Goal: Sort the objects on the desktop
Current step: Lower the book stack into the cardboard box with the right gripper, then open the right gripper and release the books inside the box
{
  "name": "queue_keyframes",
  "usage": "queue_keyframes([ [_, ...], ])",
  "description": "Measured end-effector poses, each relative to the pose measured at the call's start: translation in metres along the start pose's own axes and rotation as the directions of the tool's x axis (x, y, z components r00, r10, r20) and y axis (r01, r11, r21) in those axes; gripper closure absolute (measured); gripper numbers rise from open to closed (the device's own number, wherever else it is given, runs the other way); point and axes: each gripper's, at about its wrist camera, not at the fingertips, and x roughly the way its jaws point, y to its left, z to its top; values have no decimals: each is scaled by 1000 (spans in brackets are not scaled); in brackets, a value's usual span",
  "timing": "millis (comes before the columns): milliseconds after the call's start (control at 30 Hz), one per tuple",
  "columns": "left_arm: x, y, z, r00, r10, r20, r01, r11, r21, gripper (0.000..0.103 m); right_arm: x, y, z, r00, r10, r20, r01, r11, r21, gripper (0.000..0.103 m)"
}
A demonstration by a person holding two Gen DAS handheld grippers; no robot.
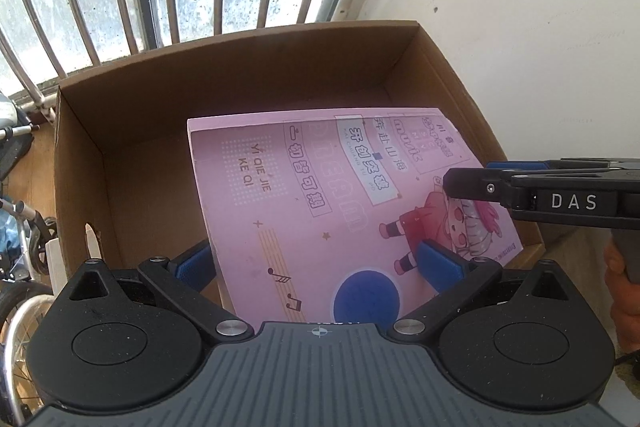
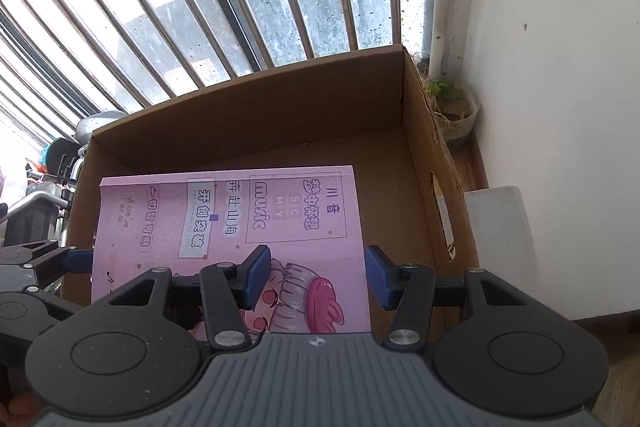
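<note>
Inside the open cardboard box (image 1: 248, 75), a pink booklet (image 1: 320, 195) is carried by both hand-held grippers.
Only the right wrist view shows the potted plant (image 2: 450, 107) at 2 o'clock; only the left shows the pram wheel (image 1: 16, 327) at 8. The booklet's long axis runs 10 to 4, tilted. Left hand-held gripper (image 1: 316, 263) grasps its near edge; right hand-held gripper (image 2: 316, 277) grasps its right edge.

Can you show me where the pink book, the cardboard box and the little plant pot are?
pink book (image 2: 224, 223): right wrist view, cover middle.
cardboard box (image 2: 248, 123): right wrist view, far inner wall.
plant pot (image 2: 460, 125): right wrist view, woven side.
</note>
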Motion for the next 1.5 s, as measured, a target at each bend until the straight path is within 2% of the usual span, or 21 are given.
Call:
queue_keyframes([
  [300, 50, -4, -8, 999, 11, -31, -12, 1000, -5, 0, 31, 4, -9, 994, -107, 22, 109, 985, -132, 48],
  [400, 62, -6, -12, 998, 14, -59, -15, 1000, -22, 0, 28, -1, -11, 995, -102, 23, 104, 988, -115, 48],
  [533, 66, -4, -19, 997, -1, -78, -4, 998, -64, 0, 13, -3, -10, 993, -94, 65, 102, 987, -128, 49],
  [633, 65, -6, -24, 996, 18, -92, -24, 997, -67, 0, 1, -4, -7, 996, -66, 65, 74, 988, -137, 49],
  [733, 57, -3, -28, 996, 20, -89, -27, 997, -77, 0, -4, -8, -8, 1000, 15, -1, -15, 993, -120, 49],
  [867, 55, 16, -21, 992, 63, -111, -78, 989, -130, 1, 3, -4, -12, 982, 93, -161, -111, 988, -107, 51],
  [967, 56, 28, -20, 988, 73, -135, -95, 981, -167, 2, 23, 2, -17, 955, 107, -278, -147, 981, -130, 51],
  [1133, 68, 36, -16, 979, 37, -198, -78, 976, -205, 6, 57, 8, -30, 896, 115, -429, -190, 972, -136, 53],
  [1300, 69, 39, -13, 977, 4, -212, -53, 973, -225, 6, 82, 11, -30, 864, 116, -490, -213, 966, -145, 57],
  [1500, 68, 37, -7, 977, -15, -212, -30, 978, -205, 4, 87, 7, -32, 866, 123, -485, -206, 971, -121, 59],
])
